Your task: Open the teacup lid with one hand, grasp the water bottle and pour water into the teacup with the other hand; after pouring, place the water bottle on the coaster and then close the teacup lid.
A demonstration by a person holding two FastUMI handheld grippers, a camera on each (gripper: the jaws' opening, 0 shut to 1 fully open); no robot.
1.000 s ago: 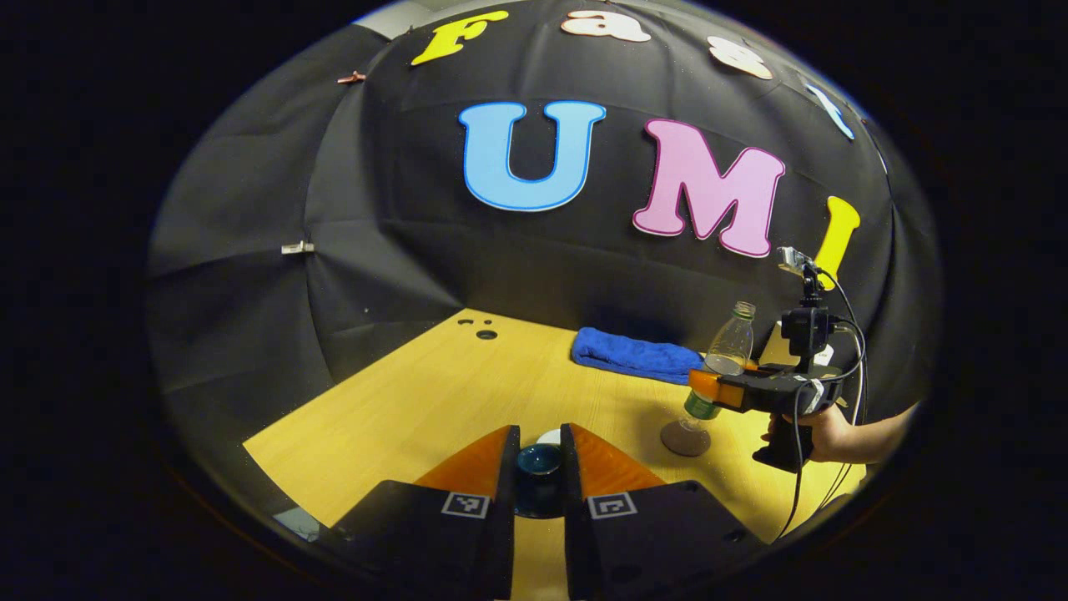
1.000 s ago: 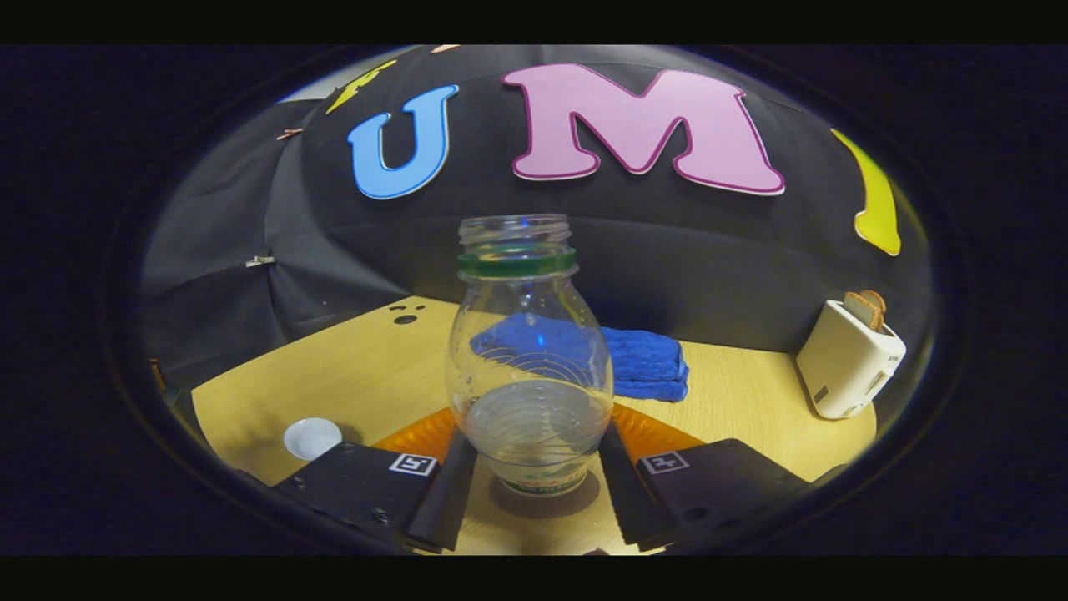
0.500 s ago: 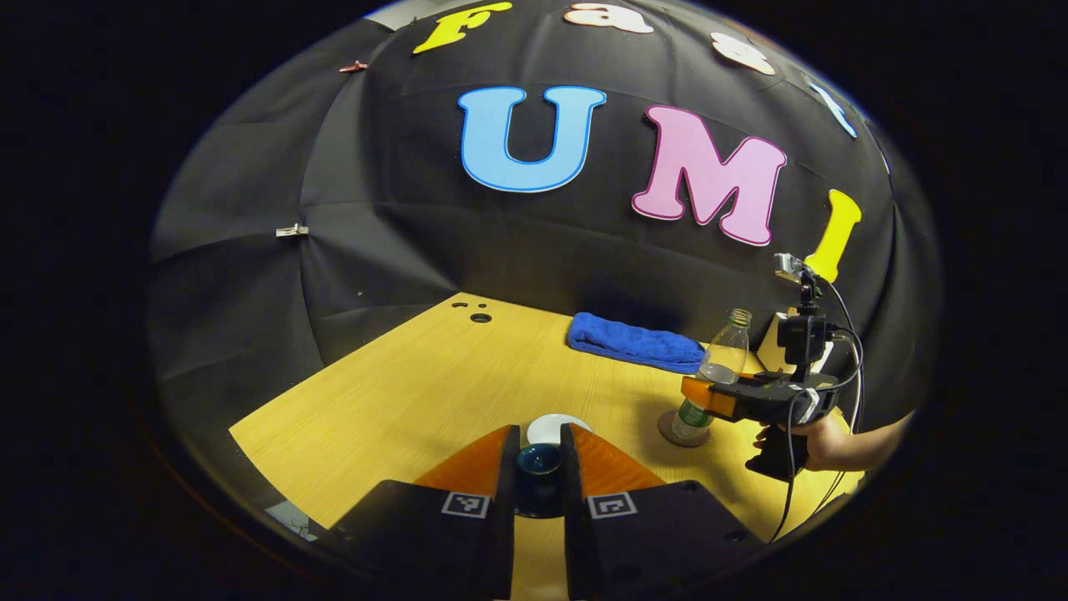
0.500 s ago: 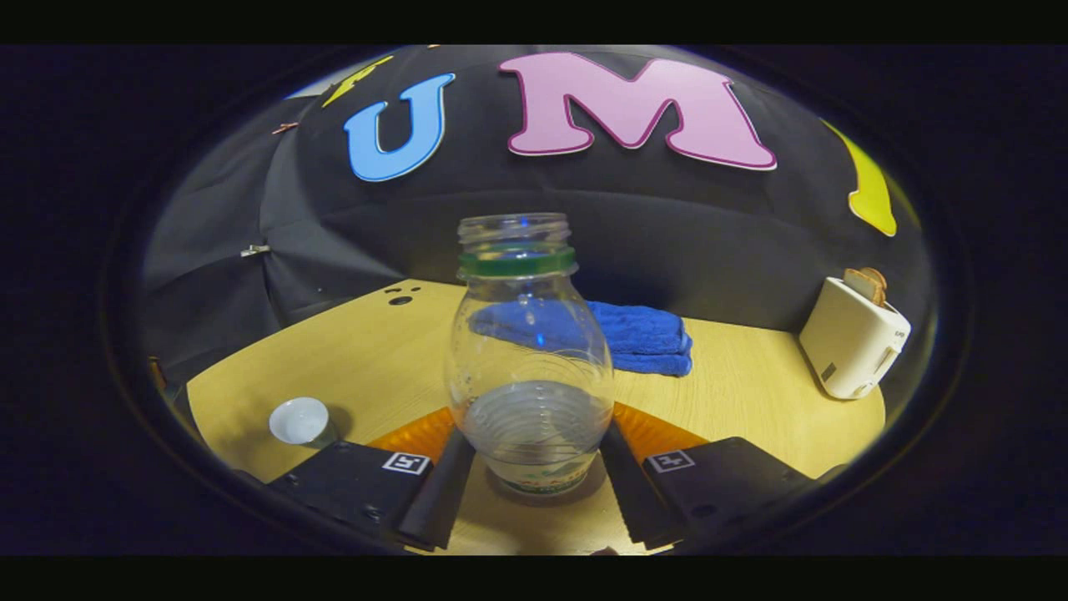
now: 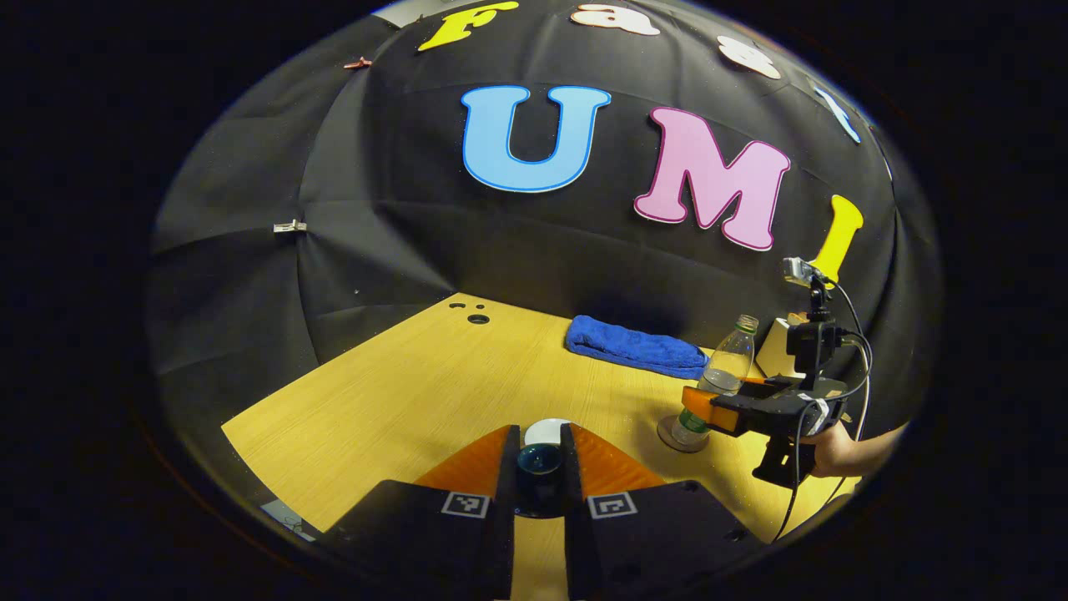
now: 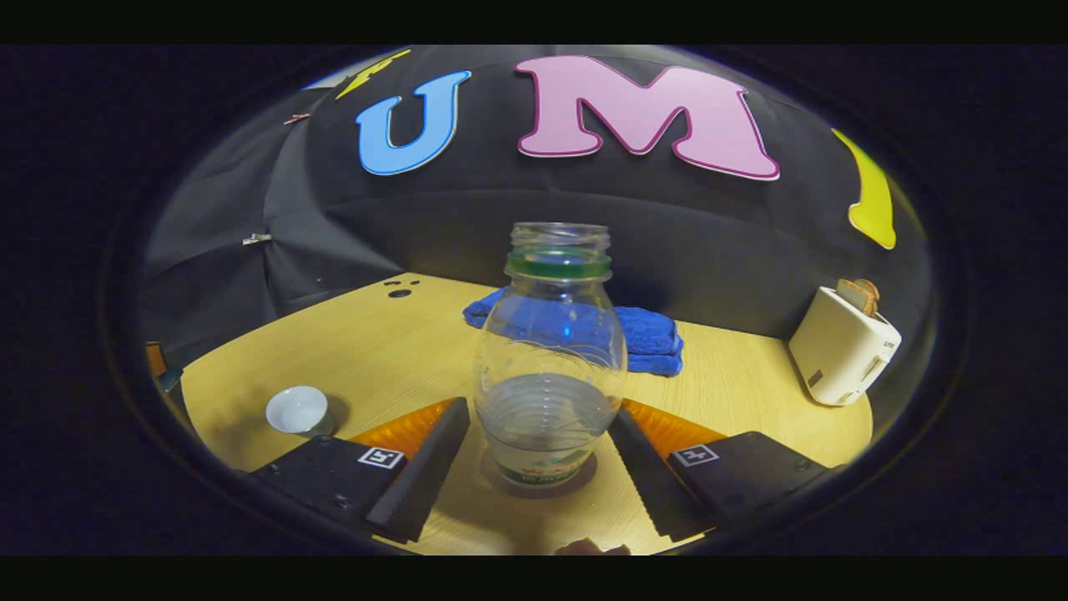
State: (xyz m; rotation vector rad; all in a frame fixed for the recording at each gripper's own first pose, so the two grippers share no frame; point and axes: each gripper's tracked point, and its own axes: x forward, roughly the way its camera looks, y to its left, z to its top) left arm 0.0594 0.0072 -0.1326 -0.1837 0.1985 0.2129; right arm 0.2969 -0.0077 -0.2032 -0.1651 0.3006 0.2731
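Note:
My left gripper is shut on the dark teacup lid, held a little above the table. The white teacup sits open just beyond its fingertips and appears at lower left as the teacup in the right gripper view. The clear, uncapped water bottle with a green neck ring holds some water and stands upright on the round brown coaster. My right gripper is open, its fingers spread on either side of the bottle. In the left gripper view the bottle and the right gripper are at the right.
A folded blue towel lies at the back by the wall. A white toaster holding bread stands at the right. A hand holds the right gripper near the wooden table's right edge.
The bottle came down from a tilt onto the coaster and stands upright. The right gripper's fingers have spread off it. The left gripper kept hold of the lid, barely shifting.

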